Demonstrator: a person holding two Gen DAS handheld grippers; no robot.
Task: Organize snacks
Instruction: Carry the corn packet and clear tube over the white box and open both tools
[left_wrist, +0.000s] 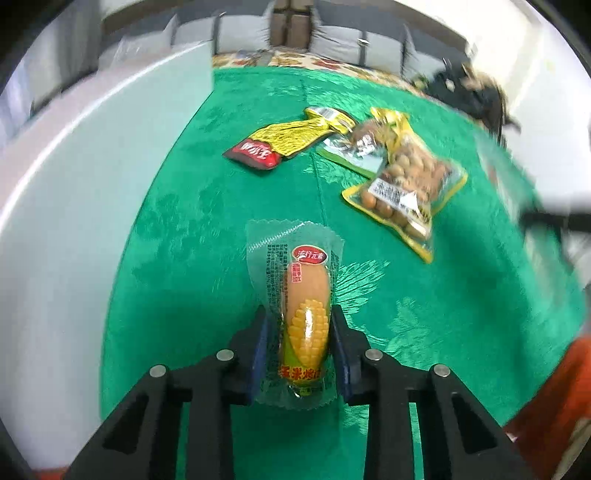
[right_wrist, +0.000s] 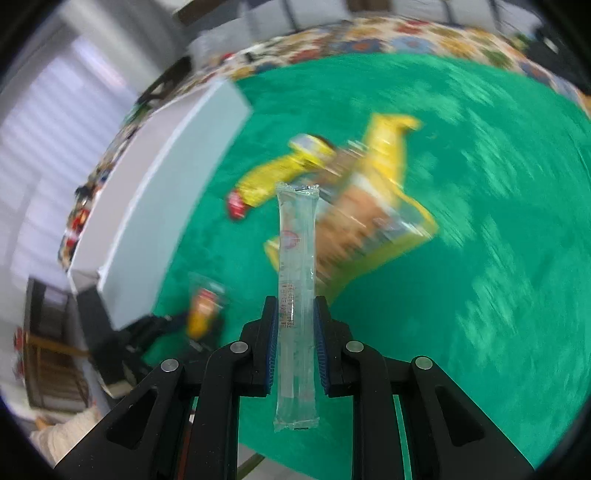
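Note:
My left gripper (left_wrist: 300, 314) is shut on a corn sausage packet (left_wrist: 303, 295), clear wrapper with a yellow corn print, held above the green tablecloth (left_wrist: 221, 221). My right gripper (right_wrist: 295, 306) is shut on a long clear stick packet (right_wrist: 297, 258) with red print. On the cloth lie a yellow and red packet (left_wrist: 273, 142), a green packet (left_wrist: 347, 155) and a yellow-edged bag of peanuts (left_wrist: 406, 184). In the blurred right wrist view the yellow packets (right_wrist: 369, 192) lie beyond the stick, and the left gripper with the sausage (right_wrist: 201, 314) shows at lower left.
A white box (left_wrist: 92, 184) stands along the left side of the cloth; it also shows in the right wrist view (right_wrist: 166, 192). A floral-patterned cloth (left_wrist: 332, 62) borders the far edge. The right gripper's blurred shape (left_wrist: 546, 218) is at the right.

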